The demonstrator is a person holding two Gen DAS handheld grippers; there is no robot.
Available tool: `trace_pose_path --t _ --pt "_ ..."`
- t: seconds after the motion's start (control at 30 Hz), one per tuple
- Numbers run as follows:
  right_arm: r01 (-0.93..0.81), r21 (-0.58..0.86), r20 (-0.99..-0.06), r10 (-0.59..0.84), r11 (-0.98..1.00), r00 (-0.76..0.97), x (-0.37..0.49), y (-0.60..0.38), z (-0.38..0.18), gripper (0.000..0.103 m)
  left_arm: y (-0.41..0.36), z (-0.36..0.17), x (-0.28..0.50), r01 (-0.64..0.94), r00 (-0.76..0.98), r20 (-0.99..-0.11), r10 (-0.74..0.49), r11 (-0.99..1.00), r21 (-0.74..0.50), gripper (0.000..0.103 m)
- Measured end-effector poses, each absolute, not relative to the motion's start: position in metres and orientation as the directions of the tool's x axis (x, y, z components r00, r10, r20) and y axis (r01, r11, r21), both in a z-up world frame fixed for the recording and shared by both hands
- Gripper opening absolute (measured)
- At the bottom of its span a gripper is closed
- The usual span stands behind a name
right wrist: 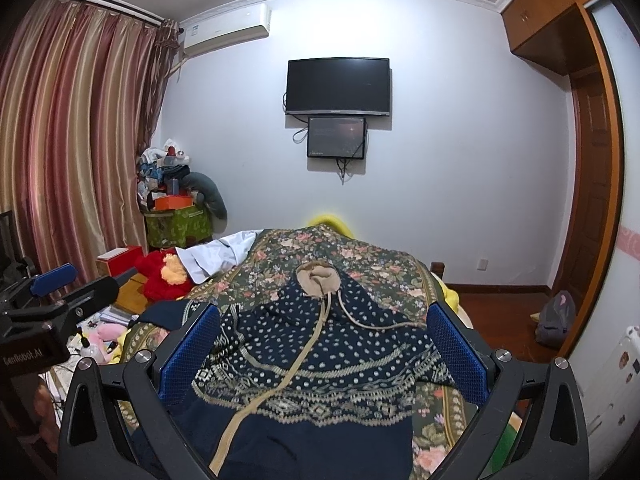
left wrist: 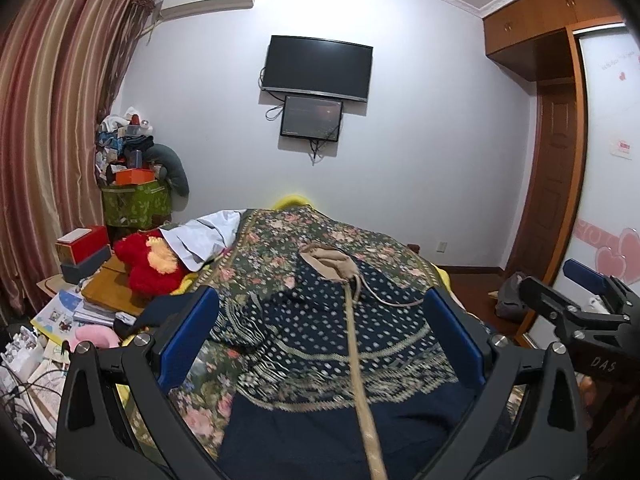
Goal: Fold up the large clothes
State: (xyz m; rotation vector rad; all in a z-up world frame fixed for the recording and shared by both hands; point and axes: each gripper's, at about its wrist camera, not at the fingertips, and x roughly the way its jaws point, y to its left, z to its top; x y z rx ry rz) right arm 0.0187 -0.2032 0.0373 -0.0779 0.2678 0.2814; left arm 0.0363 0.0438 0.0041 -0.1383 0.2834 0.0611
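A navy hooded sweater [right wrist: 320, 364] with pale dots and patterned bands lies spread on the bed [right wrist: 372, 264], over its floral cover. Its tan-lined hood [right wrist: 318, 278] sits at the far end of the sweater, drawstrings trailing toward the camera, and a tan front strip [left wrist: 360, 376] runs down the sweater's middle. The left tongs [left wrist: 320, 340] hover above the sweater with blue pads wide apart, gripping nothing. The right tongs [right wrist: 324, 350] hover likewise, spread open and empty. Left of the sweater, a red plush toy [left wrist: 150, 262] rests beside a white garment [left wrist: 204, 240]
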Motion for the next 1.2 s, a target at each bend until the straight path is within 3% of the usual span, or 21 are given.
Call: trace_pose_path --t 0.3,0.63,0.87,1.07,1.2 --pt "-0.274 -0.097 -0.328 0.229 0.957 0.916 0.104 -0.169 0.024 0.103 0.121 -0.015 0.12 -0.246 0.9 -0.392 0.19 0.964 -0.097 0.103" --pt "-0.38 -0.136 -0.568 0.243 0.915 0.786 0.243 -0.093 -0.036 0.103 0.227 -0.087 0.214 -0.398 0.752 -0.62 0.225 0.905 -0.154 0.103" --pt "-0.468 -0.181 -0.714 0.212 0.865 0.667 0.313 -0.039 -0.101 0.103 0.286 -0.165 0.251 -0.49 0.588 -0.796 0.147 0.847 -0.206 0.103" --pt "-0.56 -0.152 -0.815 0.218 0.814 0.537 0.354 -0.006 -0.153 0.103 0.327 -0.204 0.262 -0.532 0.546 -0.837 0.047 0.791 -0.302 0.103" --pt "-0.583 -0.058 -0.888 0.226 0.81 0.402 0.384 0.015 -0.194 0.103 0.36 -0.23 0.269 -0.589 0.527 -0.85 -0.025 0.71 -0.386 0.088"
